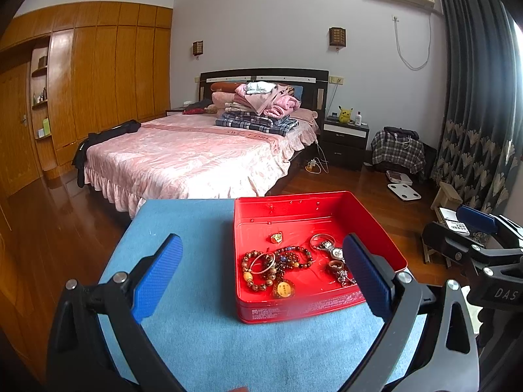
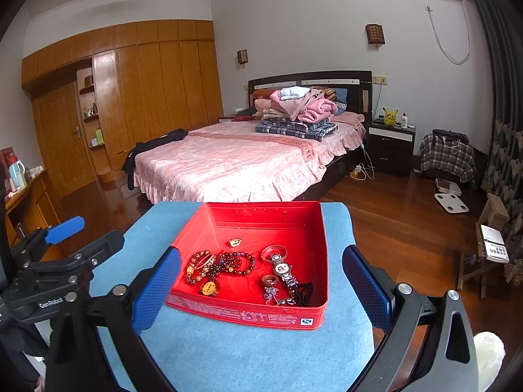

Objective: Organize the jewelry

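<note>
We see the jewelry lying loose on the floor of an open red tin point(image 2: 248, 318) that sits on a blue-covered tabletop point(image 2: 228, 352). On the tin's left side a tangle of beaded bracelets point(image 2: 222, 266) lies with a thin metal bangle point(image 1: 263, 263) and a round yellow pendant point(image 2: 208, 289). A small gold brooch point(image 2: 235, 242) lies alone toward the back. On the right are a clear bangle point(image 2: 274, 252), a wristwatch point(image 2: 282, 269), a brown ring point(image 2: 270, 280) and a dark beaded piece point(image 2: 302, 290) near the front wall.

Around the tin the tabletop is bare cloth; beyond it stand a bed point(image 2: 235, 166) with a pink cover and folded clothes, a nightstand point(image 2: 390, 150) and a wooden wardrobe point(image 1: 108, 72).

Our left gripper point(image 1: 261, 277) hangs in front of the tin's left half, its jaws spread wide and holding nothing, one finger over the cloth, the other in line with the tin's right side. Our right gripper point(image 2: 261, 287) has its jaws equally wide and empty, framing the tin from the near side, the tin between the two fingers in view.
</note>
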Demonstrator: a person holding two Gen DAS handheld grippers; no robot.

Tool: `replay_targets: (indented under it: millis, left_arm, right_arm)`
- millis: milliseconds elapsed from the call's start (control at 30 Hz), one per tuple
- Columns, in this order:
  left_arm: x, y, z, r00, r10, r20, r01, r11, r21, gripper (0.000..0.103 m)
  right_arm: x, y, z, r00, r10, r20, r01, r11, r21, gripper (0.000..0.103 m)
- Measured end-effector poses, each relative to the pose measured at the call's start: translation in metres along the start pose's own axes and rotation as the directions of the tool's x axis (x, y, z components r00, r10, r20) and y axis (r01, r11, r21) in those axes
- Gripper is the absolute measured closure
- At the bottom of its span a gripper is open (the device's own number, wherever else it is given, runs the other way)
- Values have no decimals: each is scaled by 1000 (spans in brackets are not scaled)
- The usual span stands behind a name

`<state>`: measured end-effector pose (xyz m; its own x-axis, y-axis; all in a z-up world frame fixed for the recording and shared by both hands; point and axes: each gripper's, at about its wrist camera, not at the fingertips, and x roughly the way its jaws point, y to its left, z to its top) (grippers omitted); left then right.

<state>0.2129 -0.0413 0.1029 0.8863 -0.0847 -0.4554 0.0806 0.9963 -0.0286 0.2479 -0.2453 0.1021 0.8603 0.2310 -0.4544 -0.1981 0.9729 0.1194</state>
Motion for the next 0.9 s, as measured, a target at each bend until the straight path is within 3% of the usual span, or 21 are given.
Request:
replay_targets:
  millis: [900]
  left_arm:
    - [1,0,3,1000,0,-1,0,1000,5,8]
  right_arm:
    - [6,-5,-5,1000,-11,-13,11,1000,-7,6]
